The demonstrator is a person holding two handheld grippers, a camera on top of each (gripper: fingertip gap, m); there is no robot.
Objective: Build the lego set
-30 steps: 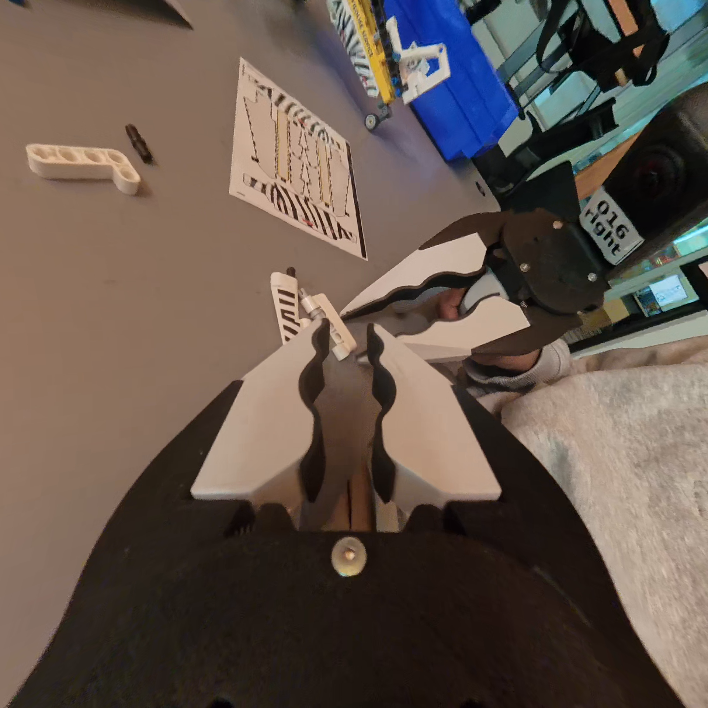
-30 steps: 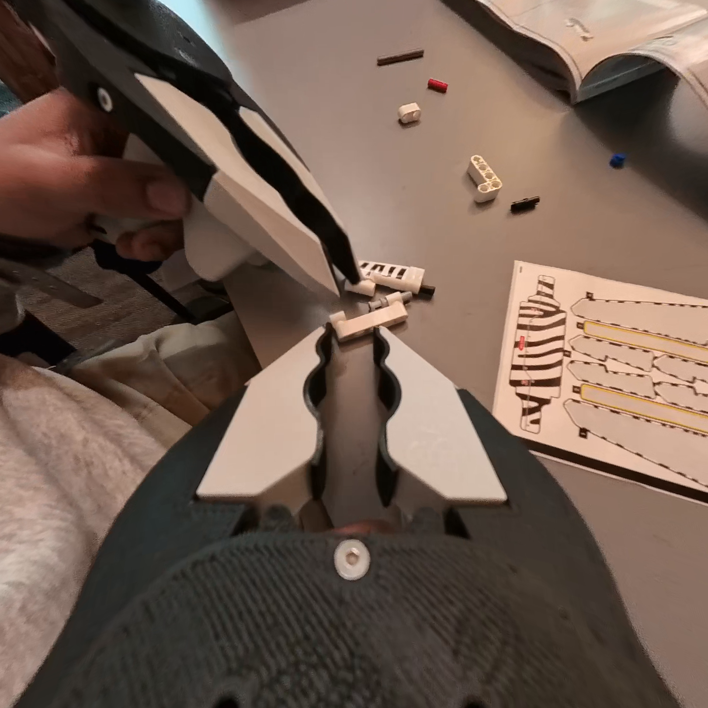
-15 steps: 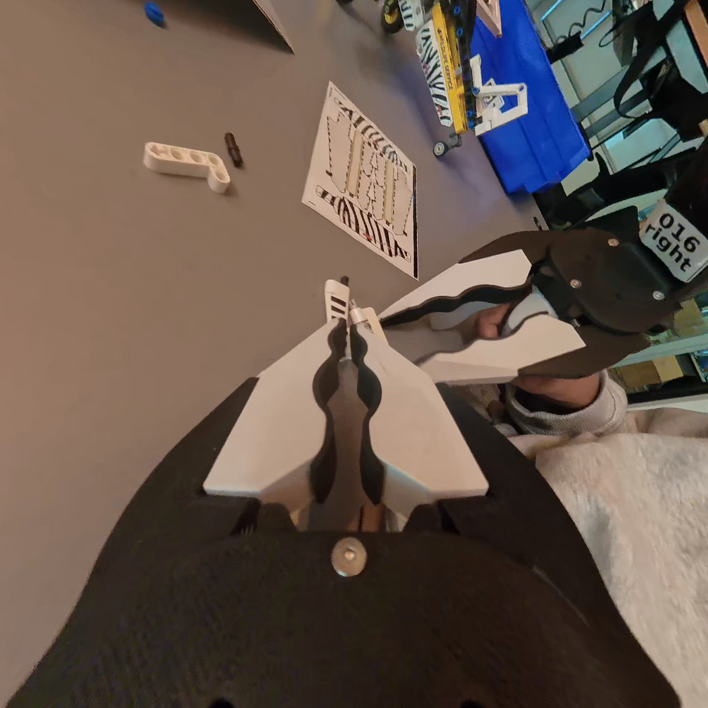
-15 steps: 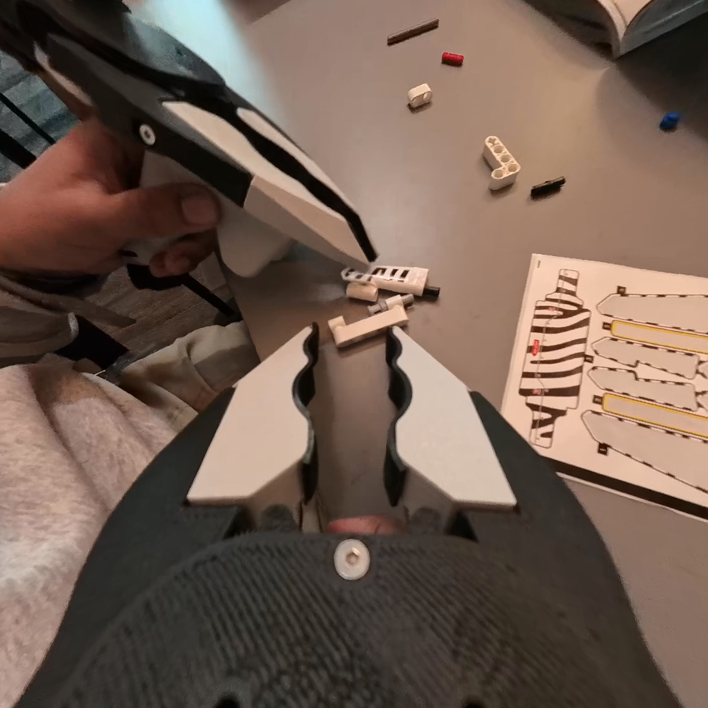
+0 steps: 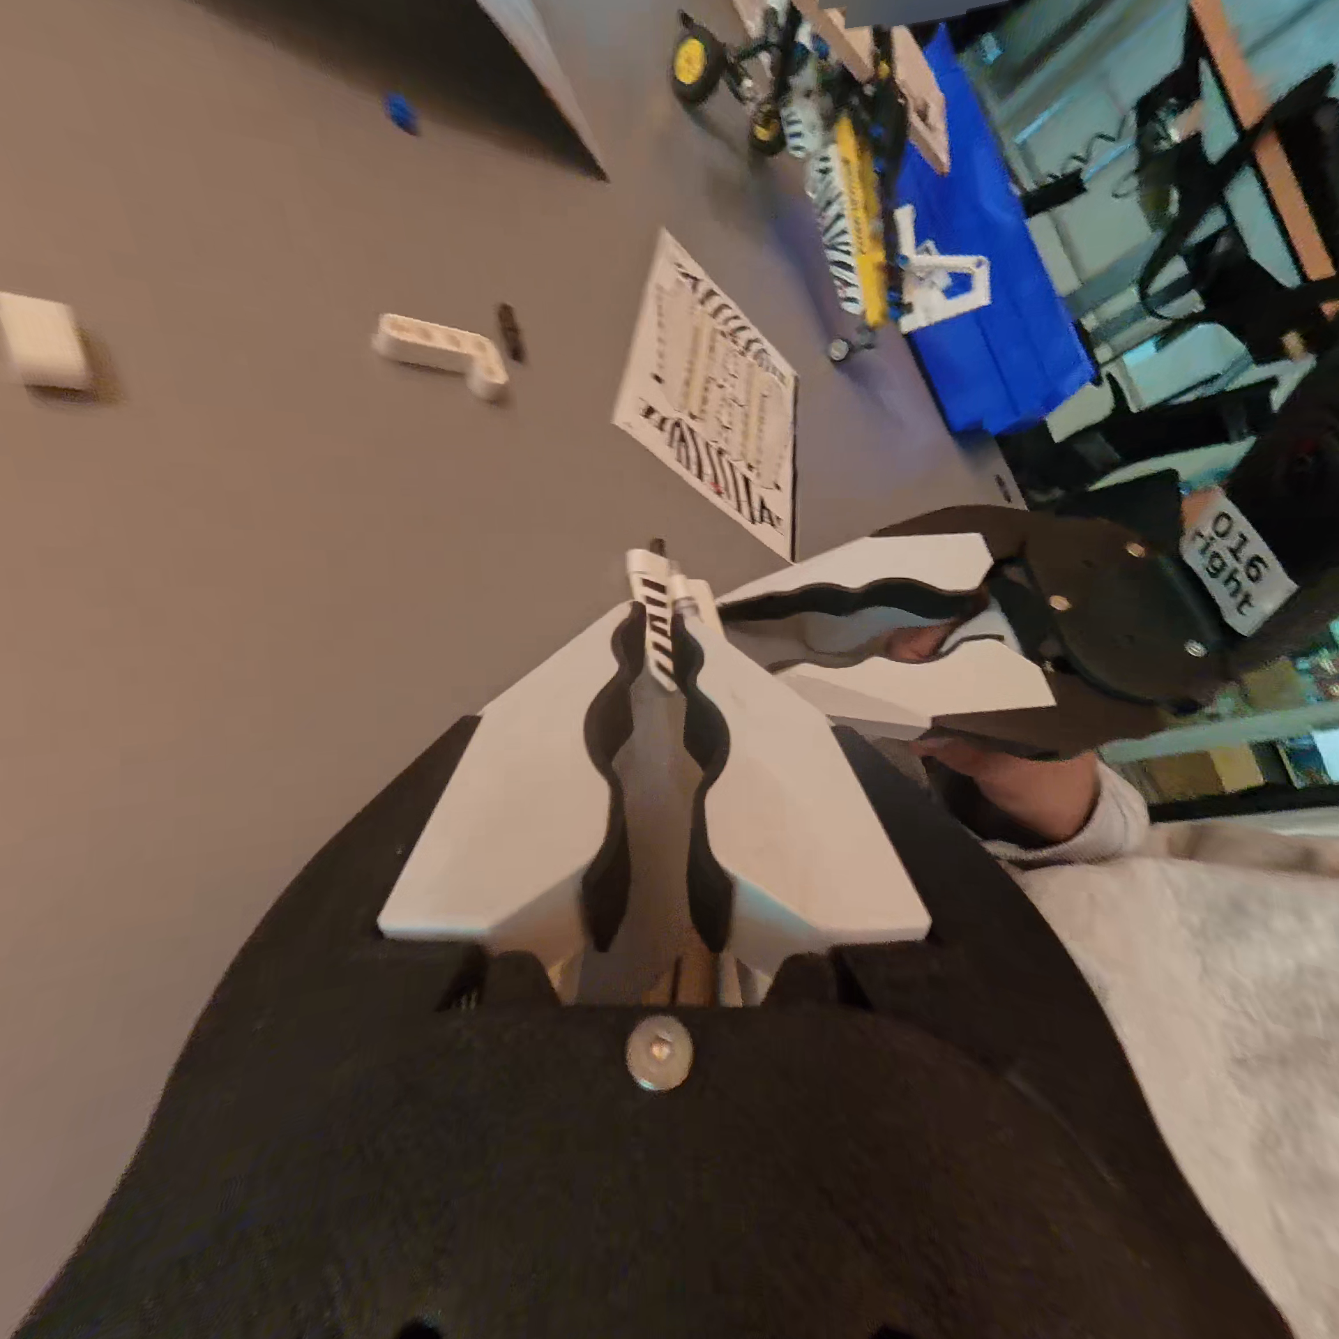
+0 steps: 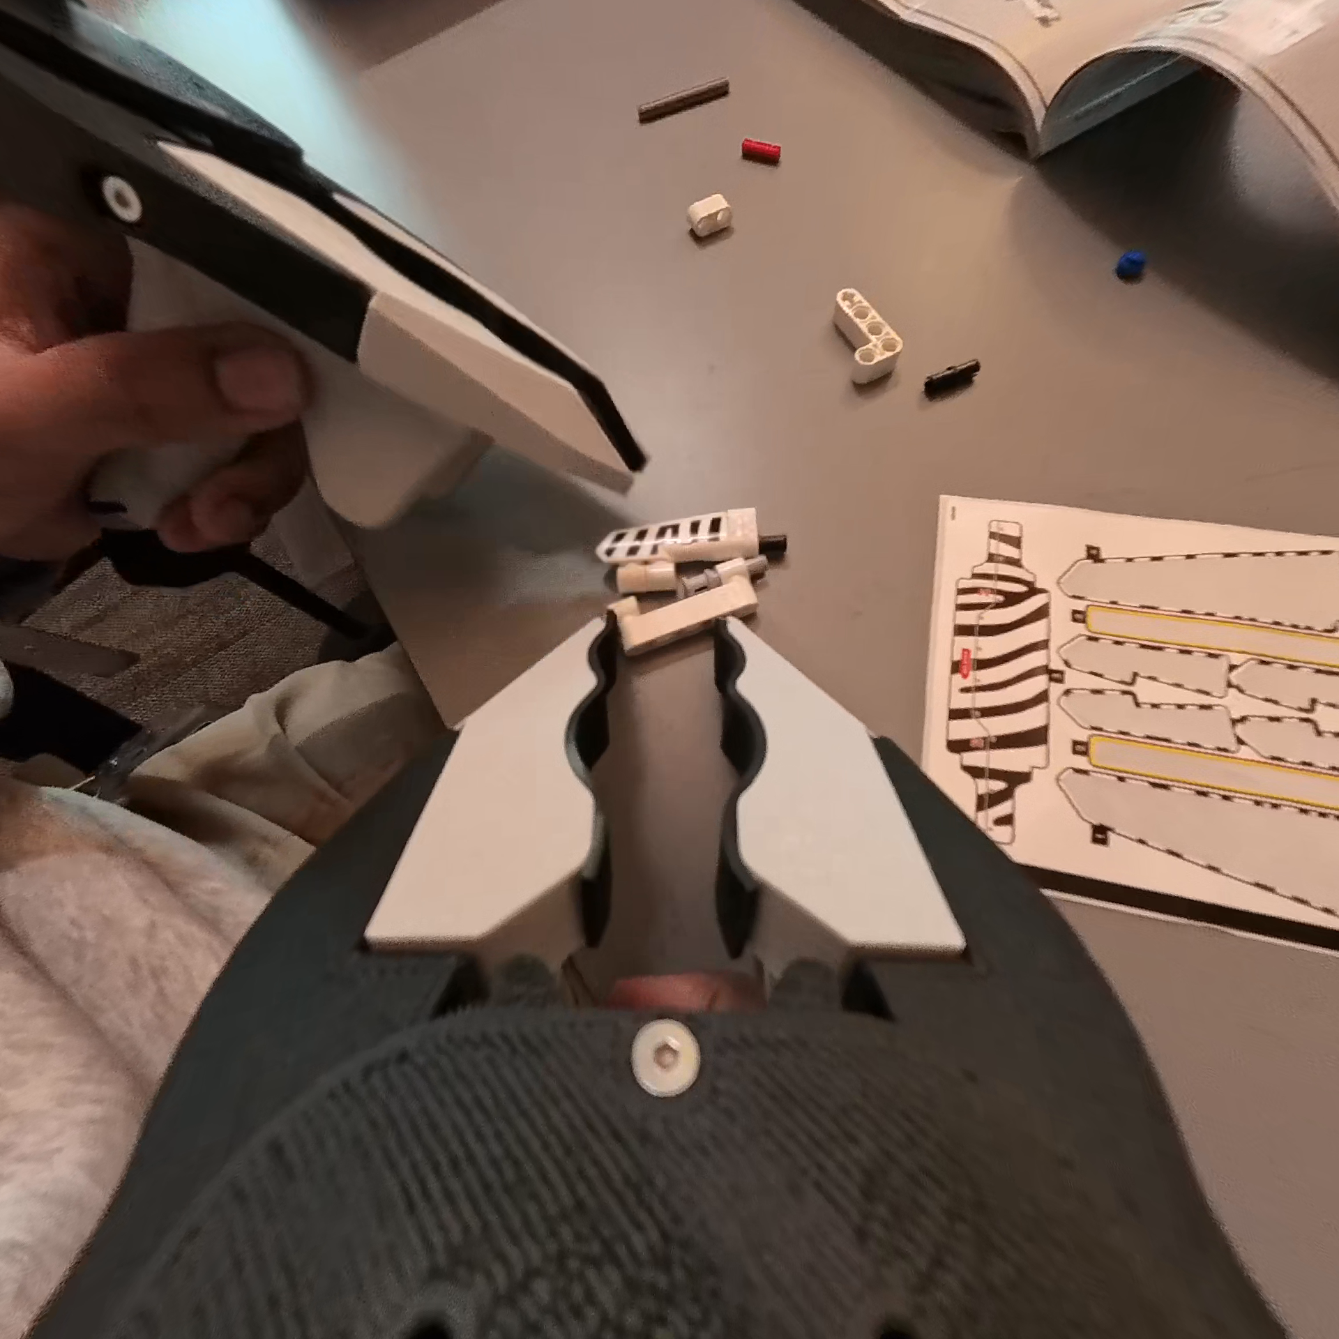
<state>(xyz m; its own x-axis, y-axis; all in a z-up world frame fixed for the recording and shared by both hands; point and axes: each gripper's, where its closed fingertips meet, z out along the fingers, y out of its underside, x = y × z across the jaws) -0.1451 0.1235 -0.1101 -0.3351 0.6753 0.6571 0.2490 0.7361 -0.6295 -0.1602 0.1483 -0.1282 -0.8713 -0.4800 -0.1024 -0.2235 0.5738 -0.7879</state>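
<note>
Grey tabletop (image 6: 507, 109) is carrying the loose lego parts. The small sub-assembly is lying near the table's near edge, at centre of the right wrist view: a zebra-striped white panel (image 6: 674, 542), a grey pin piece (image 6: 706, 576) just under it, and a white beam (image 6: 681, 616) nearest the camera, all touching.

The right gripper (image 6: 666, 624) is sitting spread, with its fingertips flanking the white beam. One beam end is lying at the 9 o'clock tip and the other is poking past the 3 o'clock tip. Cannot tell if it is squeezing; the jaws look wide.

The left gripper (image 5: 658, 616) is coming in from 10 o'clock in the right view, held by a hand (image 6: 109, 377). Its fingers are almost pressed together, leaving a thin slit, and are pinching nothing. Its tip is hovering just above the striped panel, apart from it. In the left view the panel is showing through the slit at 12 o'clock.

- The sticker sheet (image 6: 1130, 688) is lying flat at 3 o'clock.
- A white L-shaped liftarm (image 6: 866, 333) and a black pin (image 6: 950, 377) are sitting at 1 o'clock, just beside each other.
- A blue stud (image 6: 1130, 263) is farther out at 2 o'clock.
- A small white connector (image 6: 708, 215), a red pin (image 6: 761, 150) and a dark axle (image 6: 682, 99) are lining up toward 12 o'clock.
- An open instruction booklet (image 6: 1087, 72) is lying at 1 o'clock, at the far edge.
- A partly built yellow-and-striped model (image 5: 848, 181) is standing at 1 o'clock in the left view, beside a blue bin (image 5: 993, 290).
</note>
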